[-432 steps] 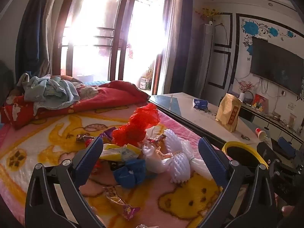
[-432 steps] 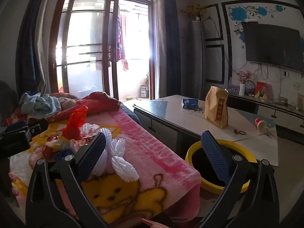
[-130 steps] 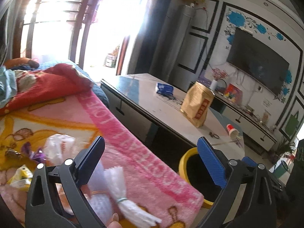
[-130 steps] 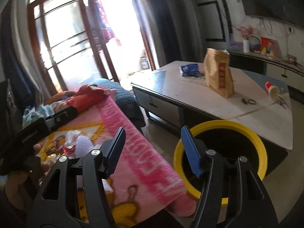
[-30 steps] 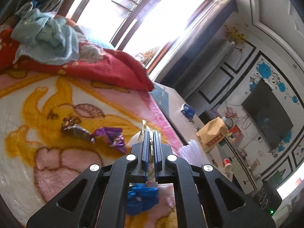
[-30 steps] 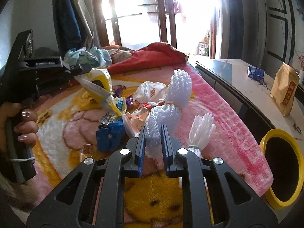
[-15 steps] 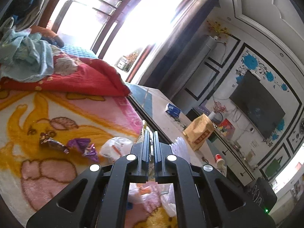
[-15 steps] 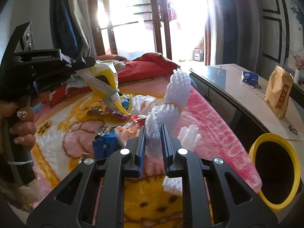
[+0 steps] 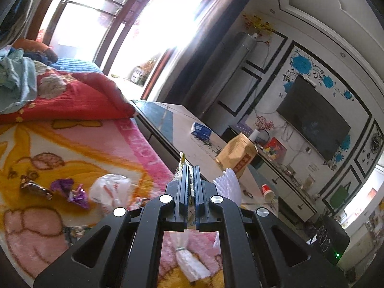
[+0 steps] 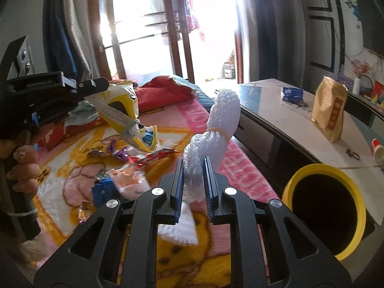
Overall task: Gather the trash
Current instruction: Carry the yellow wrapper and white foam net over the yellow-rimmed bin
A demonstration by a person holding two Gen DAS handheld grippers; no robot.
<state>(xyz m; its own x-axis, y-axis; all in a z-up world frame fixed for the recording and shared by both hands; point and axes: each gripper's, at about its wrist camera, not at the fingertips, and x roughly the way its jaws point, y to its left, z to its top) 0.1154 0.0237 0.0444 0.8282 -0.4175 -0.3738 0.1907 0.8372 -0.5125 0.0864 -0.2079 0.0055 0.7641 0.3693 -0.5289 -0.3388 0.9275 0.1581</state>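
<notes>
Bed blanket [image 10: 242,168] strewn with wrappers; a yellow bin [image 10: 300,175] is seen just beside its edge. Right gripper [image 10: 194,180] fingers are clamped on a white foam net [image 10: 216,134], left gripper [image 9: 189,192] fingers pinched on a yellow bag [image 10: 120,117], both held above the bed. Foam is springy and may be squeezed out short of the bin; the bag, held by an edge, may slip.

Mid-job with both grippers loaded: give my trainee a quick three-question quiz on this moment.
1. True or false: the right gripper is shut on the white foam net.
2. What does the left gripper hold: A yellow snack bag, B purple candy wrapper, C brown paper bag?
3. Fill in: the yellow-rimmed bin stands on the ____, beside the bed.

Key: 1 true; 2 A; 3 floor.
</notes>
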